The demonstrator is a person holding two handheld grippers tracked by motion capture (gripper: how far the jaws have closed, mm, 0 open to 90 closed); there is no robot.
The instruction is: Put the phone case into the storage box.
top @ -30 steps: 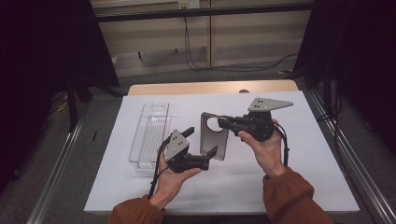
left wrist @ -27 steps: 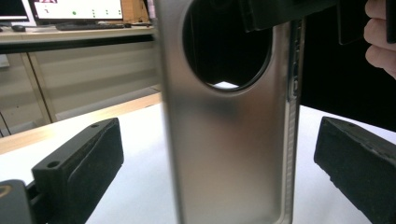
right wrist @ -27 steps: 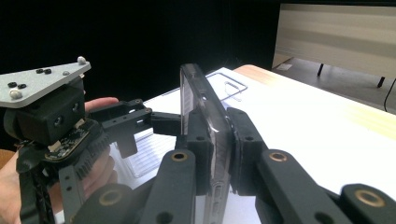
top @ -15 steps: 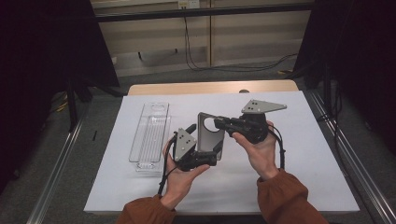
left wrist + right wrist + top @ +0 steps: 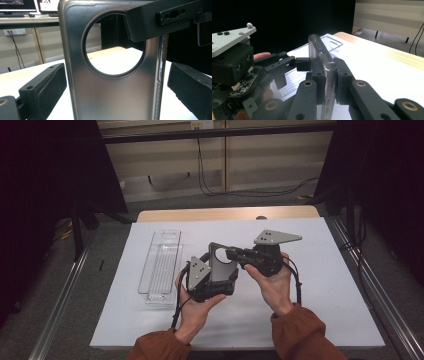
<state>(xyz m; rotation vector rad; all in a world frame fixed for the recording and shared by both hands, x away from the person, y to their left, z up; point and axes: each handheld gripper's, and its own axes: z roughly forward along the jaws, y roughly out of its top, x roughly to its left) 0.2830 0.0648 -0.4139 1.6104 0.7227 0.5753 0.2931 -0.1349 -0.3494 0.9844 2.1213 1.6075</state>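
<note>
Off to the left a clear plastic tray (image 5: pixel 161 266) lies on the white sheet. At centre the dark phone case (image 5: pixel 222 266) hangs above the table between the left gripper (image 5: pixel 212 287), whose jaws stand spread with daylight either side of it, and the right gripper (image 5: pixel 231 254), which pinches its top edge. With just that thin pinch carrying it, I'd worry the case pivots or slips loose if the left jaws nudge it while closing.

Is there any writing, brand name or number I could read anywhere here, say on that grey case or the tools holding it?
None can be read.
phone case: plain grey metal-look surface with a round cutout, no print.
right gripper, clamped on the case's edge: bare black pads, no label.
left gripper: no marking on its pads.
monitors behind: screen content too blurred to read.
clear tray: no lettering visible.
</note>
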